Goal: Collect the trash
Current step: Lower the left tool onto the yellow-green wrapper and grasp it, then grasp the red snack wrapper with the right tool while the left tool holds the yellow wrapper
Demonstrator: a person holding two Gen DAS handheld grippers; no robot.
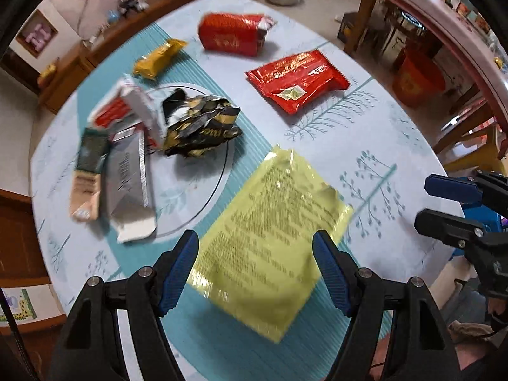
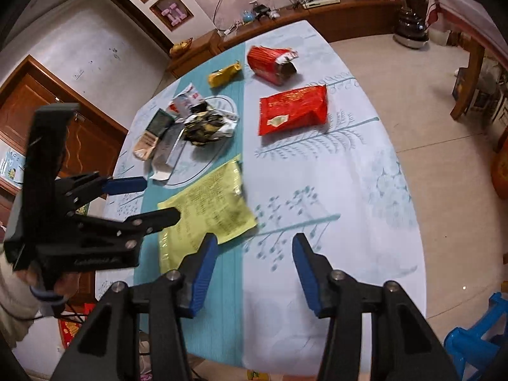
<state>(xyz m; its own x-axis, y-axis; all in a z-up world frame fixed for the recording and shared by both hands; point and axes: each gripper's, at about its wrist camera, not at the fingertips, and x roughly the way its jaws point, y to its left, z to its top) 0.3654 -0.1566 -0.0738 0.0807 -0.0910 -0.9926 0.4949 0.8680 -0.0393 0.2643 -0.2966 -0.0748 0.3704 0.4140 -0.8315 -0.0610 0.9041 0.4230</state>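
Hovering over the yellow packet [image 1: 270, 238], left gripper [image 1: 255, 268] jaws wide and empty, packet flat on the desk [image 1: 365, 133] below them. Right gripper [image 2: 254, 274] jaws half-open, empty. Best pinching one edge.

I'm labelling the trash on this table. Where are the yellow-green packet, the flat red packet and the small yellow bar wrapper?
yellow-green packet [image 1: 273, 241]: left wrist view, middle of its printed face.
flat red packet [image 2: 293, 111]: right wrist view, centre of its face.
small yellow bar wrapper [image 1: 160, 58]: left wrist view, mid-body.
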